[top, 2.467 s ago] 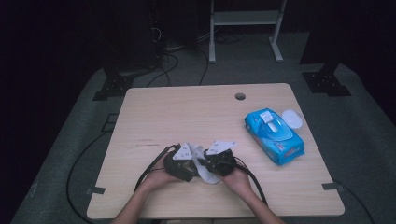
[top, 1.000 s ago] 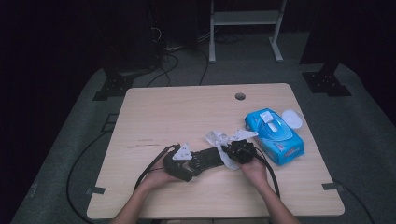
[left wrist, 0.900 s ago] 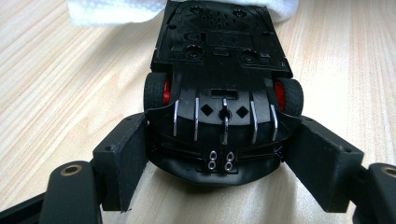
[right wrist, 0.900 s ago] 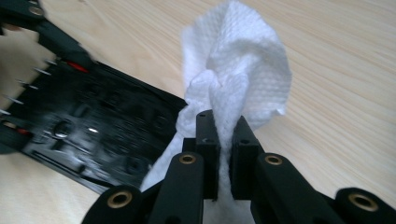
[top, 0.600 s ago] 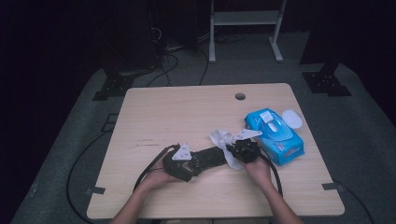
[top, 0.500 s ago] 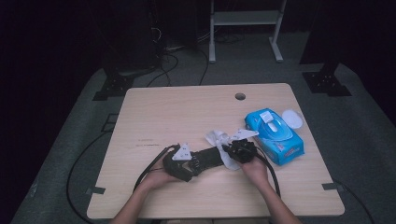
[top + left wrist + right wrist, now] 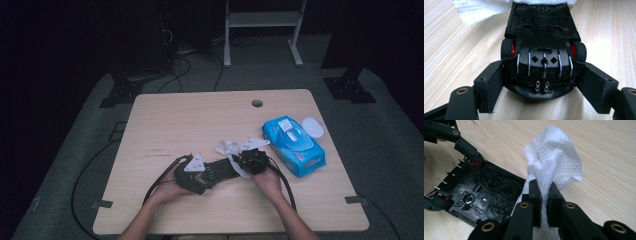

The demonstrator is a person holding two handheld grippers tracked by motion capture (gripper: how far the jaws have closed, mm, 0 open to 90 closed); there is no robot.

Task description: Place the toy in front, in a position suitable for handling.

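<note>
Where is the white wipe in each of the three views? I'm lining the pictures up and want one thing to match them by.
High view: white wipe at table centre, above the right gripper.
Left gripper view: wipe along the top edge, beyond the toy car.
Right gripper view: wipe in the centre, pinched in the jaws.
Shared landmark: the upturned black toy car.

Table lit from above, dark surroundings, sharp close-ups.

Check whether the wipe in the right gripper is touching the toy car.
Touching. The right gripper view shows the wipe, pinched in the right gripper, lying against the edge of the upturned toy car; the left gripper view shows it draped over the car's far end.
</note>
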